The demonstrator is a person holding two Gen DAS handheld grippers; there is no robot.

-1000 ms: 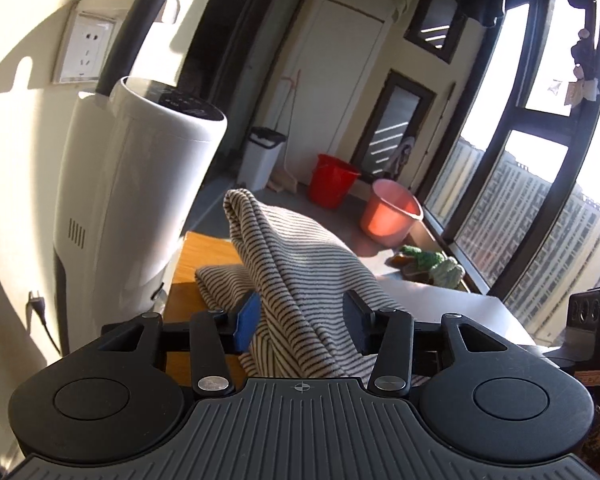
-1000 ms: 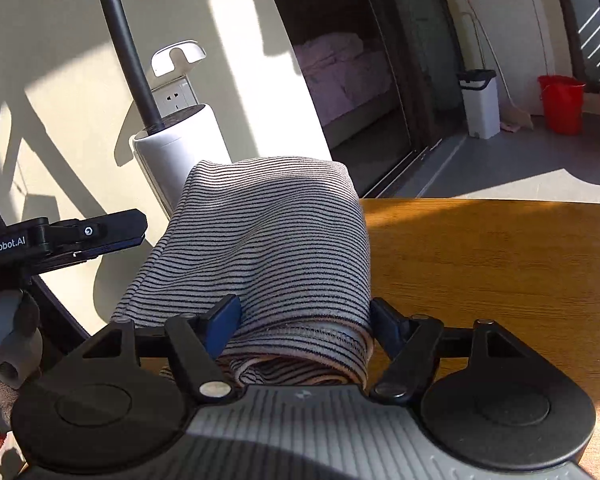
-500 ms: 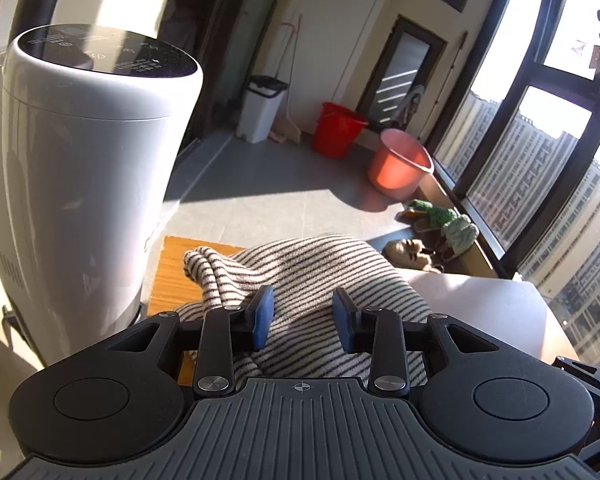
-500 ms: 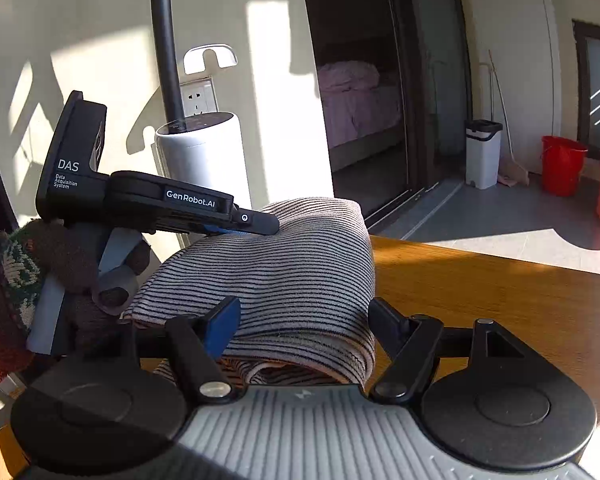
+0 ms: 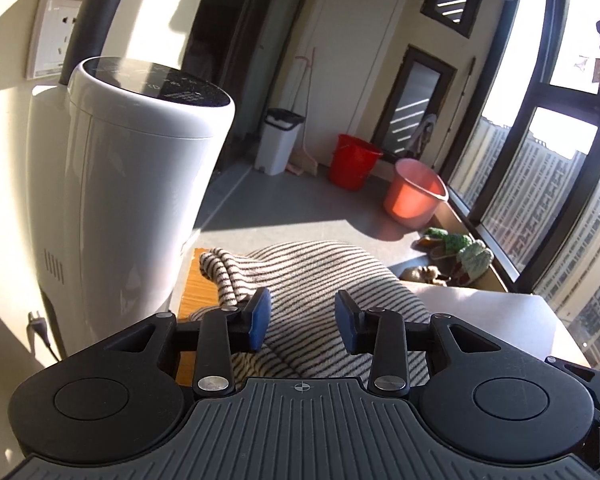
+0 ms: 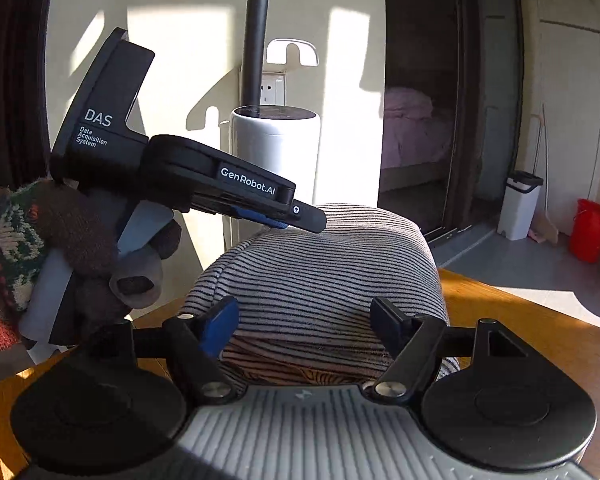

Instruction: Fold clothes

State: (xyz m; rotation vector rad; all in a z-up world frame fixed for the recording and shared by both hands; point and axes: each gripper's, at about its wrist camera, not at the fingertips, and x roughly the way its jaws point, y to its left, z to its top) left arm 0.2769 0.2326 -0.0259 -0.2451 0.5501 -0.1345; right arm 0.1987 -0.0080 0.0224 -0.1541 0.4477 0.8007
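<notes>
A black-and-white striped garment (image 5: 320,280) lies folded in a thick bundle on the wooden table (image 5: 192,280). It also shows in the right wrist view (image 6: 320,272). My left gripper (image 5: 302,320) is open, its blue pads held just above the bundle with nothing between them. It also shows in the right wrist view (image 6: 296,216), held in a gloved hand over the bundle's far left top. My right gripper (image 6: 304,320) is open, its fingers straddling the near end of the bundle without pinching it.
A tall white cylindrical appliance (image 5: 132,184) stands close on the left of the table. The table's wooden top (image 6: 520,328) stretches to the right. A white bin (image 5: 280,144), red bucket (image 5: 354,166) and pink bucket (image 5: 414,198) stand on the floor beyond.
The left gripper has let go of the striped garment's lifted end, which has dropped onto the bundle, and its jaws now stand open above it. The right gripper stays open around the bundle.
</notes>
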